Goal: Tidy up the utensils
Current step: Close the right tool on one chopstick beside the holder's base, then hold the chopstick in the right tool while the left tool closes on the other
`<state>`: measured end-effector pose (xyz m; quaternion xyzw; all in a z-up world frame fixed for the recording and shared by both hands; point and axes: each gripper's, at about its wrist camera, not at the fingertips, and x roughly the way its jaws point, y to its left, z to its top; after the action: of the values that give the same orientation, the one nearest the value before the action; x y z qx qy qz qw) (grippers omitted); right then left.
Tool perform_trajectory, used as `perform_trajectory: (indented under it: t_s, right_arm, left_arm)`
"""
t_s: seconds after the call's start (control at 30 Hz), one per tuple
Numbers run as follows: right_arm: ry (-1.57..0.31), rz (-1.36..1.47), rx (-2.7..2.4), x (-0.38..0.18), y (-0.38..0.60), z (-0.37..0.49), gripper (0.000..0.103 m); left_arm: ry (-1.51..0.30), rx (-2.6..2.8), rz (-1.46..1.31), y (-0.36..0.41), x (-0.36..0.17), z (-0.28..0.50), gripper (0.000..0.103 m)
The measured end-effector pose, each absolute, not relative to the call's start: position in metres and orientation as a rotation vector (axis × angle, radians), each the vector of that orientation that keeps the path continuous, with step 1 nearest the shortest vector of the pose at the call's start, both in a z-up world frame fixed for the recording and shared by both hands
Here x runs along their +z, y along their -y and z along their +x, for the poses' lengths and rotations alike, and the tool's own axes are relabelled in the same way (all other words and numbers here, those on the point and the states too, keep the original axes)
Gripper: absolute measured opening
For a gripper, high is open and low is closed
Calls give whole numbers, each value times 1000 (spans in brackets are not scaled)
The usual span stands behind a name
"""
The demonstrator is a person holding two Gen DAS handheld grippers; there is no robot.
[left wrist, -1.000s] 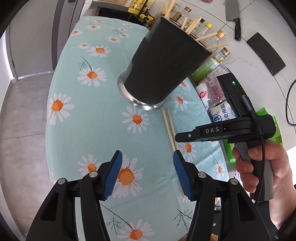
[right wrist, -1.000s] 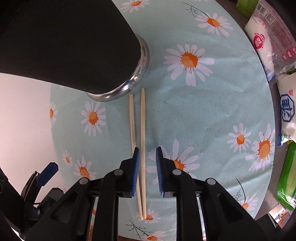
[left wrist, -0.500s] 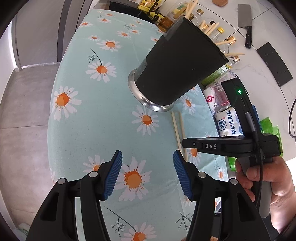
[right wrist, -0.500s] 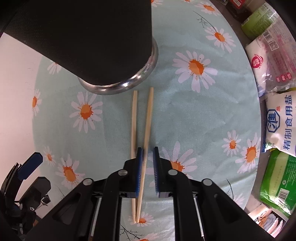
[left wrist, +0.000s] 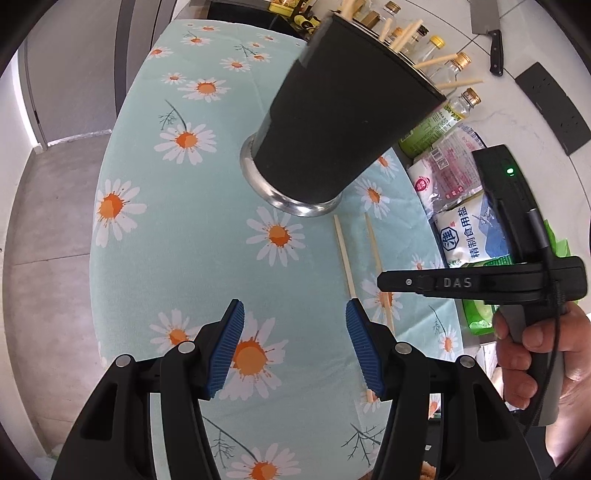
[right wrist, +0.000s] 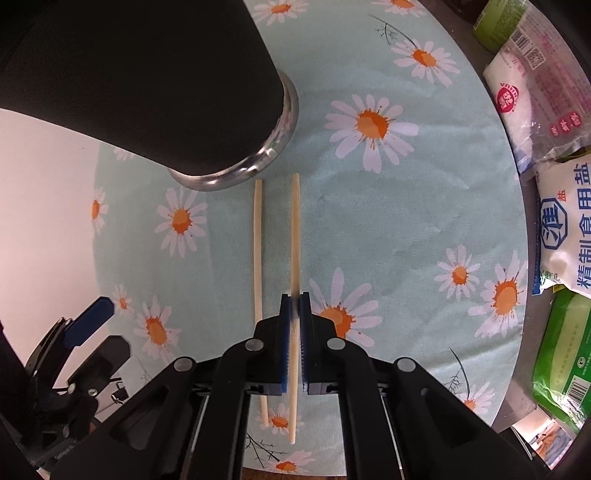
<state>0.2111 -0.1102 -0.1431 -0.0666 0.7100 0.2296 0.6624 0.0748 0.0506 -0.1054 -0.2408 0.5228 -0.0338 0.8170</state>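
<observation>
Two wooden chopsticks lie side by side on the daisy tablecloth (right wrist: 406, 229), in front of a black utensil cup (right wrist: 147, 81) with a steel base. My right gripper (right wrist: 294, 306) is shut on the right chopstick (right wrist: 295, 229). The left chopstick (right wrist: 258, 236) lies free beside it. In the left wrist view the cup (left wrist: 347, 122) holds several chopsticks, and both loose chopsticks (left wrist: 343, 254) show below it. My left gripper (left wrist: 293, 328) is open and empty above the cloth, left of the right gripper's body (left wrist: 480, 284).
Salt and food packets (right wrist: 565, 229) lie along the table's right edge. Bottles (left wrist: 458, 70) stand behind the cup. A cleaver (left wrist: 491, 33) and a black power strip (left wrist: 550, 107) lie on the white counter. The floor (left wrist: 44, 221) lies to the left.
My right gripper has shut on the right chopstick and shifted it apart from the left one. The left gripper stayed open, with its view drifting slightly.
</observation>
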Motion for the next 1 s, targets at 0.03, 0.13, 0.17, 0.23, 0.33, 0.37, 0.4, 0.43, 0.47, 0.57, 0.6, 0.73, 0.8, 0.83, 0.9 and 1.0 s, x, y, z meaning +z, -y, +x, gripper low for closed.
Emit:
perform_trajectory:
  t_s: [0.03,0.13,0.17,0.23,0.33,0.37,0.4,0.43,0.47,0.57,0.6,0.73,0.8,0.83,0.9,1.0]
  right_arm:
    - [-1600,-136,542,-140,114,215,6]
    - [-1584,-115,596,-132,126,224,6]
    - [-1577,-105,609,-128,131,225,6]
    - [-1561,-90,626,-122,143,222,6]
    - [-1525,-73,642,-111,161,220,6]
    - [-1519,-64,652,-108,168,222,6]
    - [-1517,-58,658,-105,172,223,6]
    - [-1512,-50,662,-103,178,225,6]
    - [-1509,-44,666,-101,182,226,6]
    - [-1508,-27,688,-99,193,226,6]
    - [-1509,-23,696,-100,195,226,6]
    - [-1506,-11,731,-98,204,227,6]
    - [-1505,-4,746,-98,207,228,6]
    - [-1504,-2,753,-96,212,229,6]
    - [-1502,1,766,-96,215,229,6]
    - [-1499,8,781,-94,223,230,6]
  left_arm:
    - [-1121,-72,-505,-46,-105,77,56]
    - [-1137,-63,-489,-31,-102,85,56]
    - [-1136,-59,-484,-28,-101,87,56]
    - [-1137,-46,-471,-19,-100,93,56]
    - [-1185,-40,-437,-2,-105,102,56]
    - [-1195,-39,-433,4,-107,105,56]
    - [-1203,-37,-426,8,-109,107,56]
    - [-1209,-30,-417,13,-110,109,56]
    - [-1211,-10,-407,16,-111,112,56]
    - [-1238,34,-416,20,-116,118,56]
    - [-1245,35,-423,21,-117,119,56]
    - [-1284,58,-409,28,-122,127,56]
    - [-1309,55,-403,33,-126,134,56]
    - [-1320,60,-399,35,-129,137,56]
    - [-1340,78,-395,38,-133,143,56]
    - [-1381,87,-394,42,-141,151,54]
